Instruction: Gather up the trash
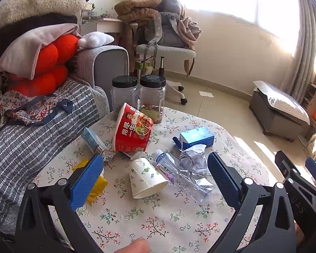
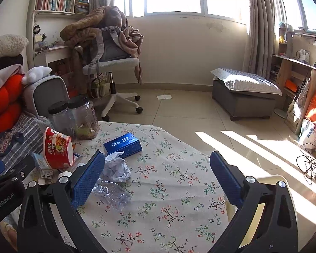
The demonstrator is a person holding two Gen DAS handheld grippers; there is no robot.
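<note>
Both tongs gape empty; paper cup (image 1: 146, 178) lies between left tongs (image 1: 155, 181), apparently untouched.

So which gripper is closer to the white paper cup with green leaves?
Left. The tipped-over white paper cup lies between the open left gripper fingers; the right gripper hovers over bare tablecloth beside it.

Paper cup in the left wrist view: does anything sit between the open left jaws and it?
Nothing visible does. The paper cup lies on its side on the tablecloth, directly ahead of the left gripper, whose jaws are open. The crushed plastic bottle lies against its right side and might get caught too.
</note>
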